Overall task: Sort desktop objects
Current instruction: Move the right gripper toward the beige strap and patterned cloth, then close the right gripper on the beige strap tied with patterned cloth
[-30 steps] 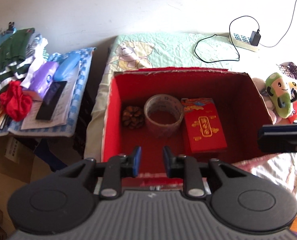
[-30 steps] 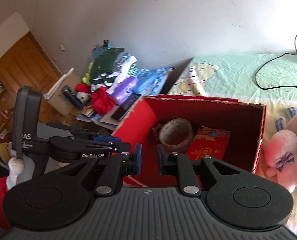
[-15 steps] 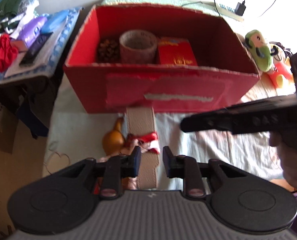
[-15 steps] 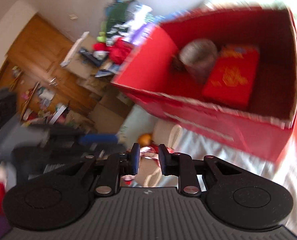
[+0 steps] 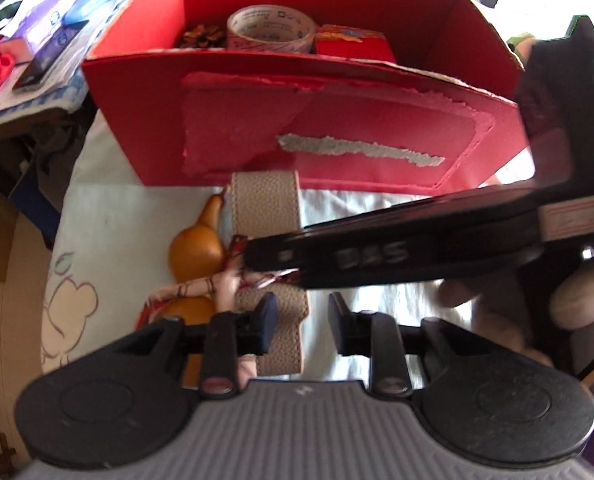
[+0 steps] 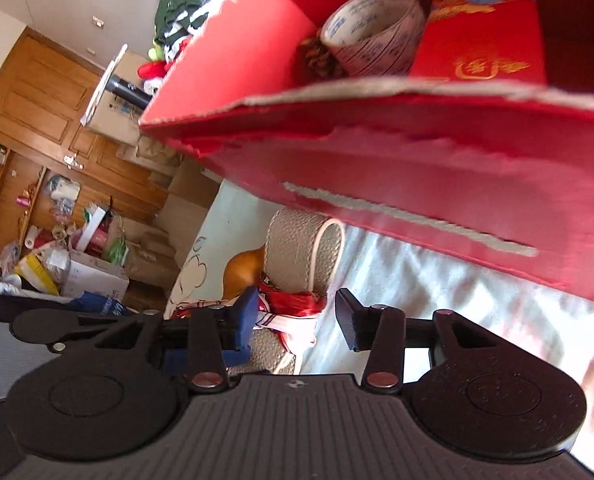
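Surface is a pale printed sheet (image 5: 109,216) with cartoon outlines, looks like a bed. Room behind is cluttered: wooden cabinet doors (image 6: 29,92), cardboard boxes on the floor, a side pile of folded clothes (image 6: 181,8) and packets.

One red cardboard box (image 5: 337,136) sits on the sheet, front face torn. Inside it, three items in a row: one pine cone (image 5: 201,36) at the left, one roll of tape (image 5: 271,28) in the middle, one red envelope (image 6: 485,48) at the right, each just beside the next.

In front of the box, on the sheet: one beige textured strap or band (image 5: 267,204), one orange gourd (image 5: 195,248) just beside it, and one red-and-white patterned cloth (image 6: 293,312) across the strap. The strap's far end seems to touch the box base, hard to tell with blur.

Left gripper (image 5: 299,320): jaws moderately apart, holding nothing, hovering over the near end of the strap. Right gripper (image 6: 295,320): jaws spread a bit wider, empty, just above the cloth and strap. In the left wrist view the right gripper's black body crosses the frame over the cloth.
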`<state>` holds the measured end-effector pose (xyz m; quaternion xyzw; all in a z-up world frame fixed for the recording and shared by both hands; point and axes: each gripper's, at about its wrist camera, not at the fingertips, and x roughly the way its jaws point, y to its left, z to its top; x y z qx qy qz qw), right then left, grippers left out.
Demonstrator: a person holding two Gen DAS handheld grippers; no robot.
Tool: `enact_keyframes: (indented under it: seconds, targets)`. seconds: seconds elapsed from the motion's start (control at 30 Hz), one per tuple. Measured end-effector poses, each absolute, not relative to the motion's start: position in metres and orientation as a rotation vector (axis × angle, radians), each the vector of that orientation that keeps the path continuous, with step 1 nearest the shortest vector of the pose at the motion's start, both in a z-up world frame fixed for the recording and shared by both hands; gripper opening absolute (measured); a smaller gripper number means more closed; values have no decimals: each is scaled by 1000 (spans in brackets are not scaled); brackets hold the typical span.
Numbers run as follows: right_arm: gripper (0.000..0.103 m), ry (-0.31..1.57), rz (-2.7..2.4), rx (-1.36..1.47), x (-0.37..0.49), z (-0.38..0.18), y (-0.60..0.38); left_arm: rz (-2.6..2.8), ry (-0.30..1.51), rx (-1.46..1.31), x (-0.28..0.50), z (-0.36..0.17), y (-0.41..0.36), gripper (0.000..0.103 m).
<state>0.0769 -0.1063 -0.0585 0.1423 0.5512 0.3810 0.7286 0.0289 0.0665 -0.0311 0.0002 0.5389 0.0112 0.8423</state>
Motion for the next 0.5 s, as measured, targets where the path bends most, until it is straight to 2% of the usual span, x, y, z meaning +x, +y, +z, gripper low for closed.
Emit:
enact_keyframes:
  seconds: [0.03,0.1,0.17,0.27,0.43,0.5]
  targets:
    - [53,1215,838,310,77,-60,-103,22,1138,2,30,-32,66,31]
    - [53,1228,831,316,79,-66,-100,15,1141,9,32,-32,66,33]
    - [47,1223,836,326,78,-68,-101,16,1144,21,33,-32,65,35]
    - [32,1209,853,327,79,-66,-108,-7,1150,33,33,-30,64,44]
    - [24,1243,863,453,82,-66,-143,-60,1156,66,37,-31,50,54]
    - [23,1250,840,479,80,-67,-160,-80,1159,80,40,-32,44,62]
